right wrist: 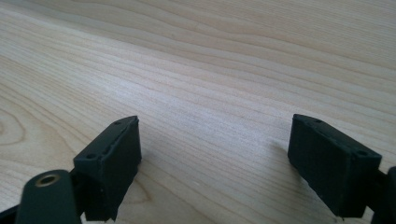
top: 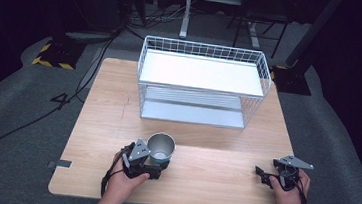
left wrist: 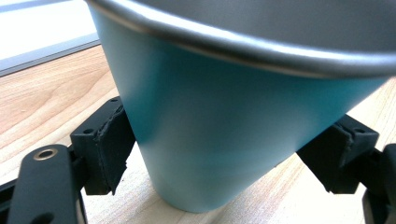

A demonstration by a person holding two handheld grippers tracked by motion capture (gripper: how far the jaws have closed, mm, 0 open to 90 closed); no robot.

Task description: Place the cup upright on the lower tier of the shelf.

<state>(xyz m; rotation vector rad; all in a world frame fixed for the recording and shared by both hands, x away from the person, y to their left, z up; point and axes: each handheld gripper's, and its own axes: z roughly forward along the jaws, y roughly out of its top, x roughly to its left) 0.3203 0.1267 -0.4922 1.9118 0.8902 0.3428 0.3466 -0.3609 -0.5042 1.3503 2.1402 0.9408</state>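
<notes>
We see a teal cup [left wrist: 210, 140] with a steel rim, black tongs [left wrist: 224, 154], a pale woodgrain counter [top: 216, 135], and a white wire rack [top: 204, 51].

Light wood-grain tabletop [top: 106, 125] carries two items: a white wire rack [top: 202, 84] with two flat shelves at the far centre, well ahead of both sets of fingers, and a teal cup [top: 160, 149] with a metal rim, upright near the front edge. The cup stands directly between the left gripper's [top: 155, 166] fingers [left wrist: 109, 144], its base on the wood and both pads against its sides. Bare tabletop lies between and ahead of the right gripper's [top: 261, 174] fingers [right wrist: 112, 163], which sit low over the front right corner, spread apart.
</notes>
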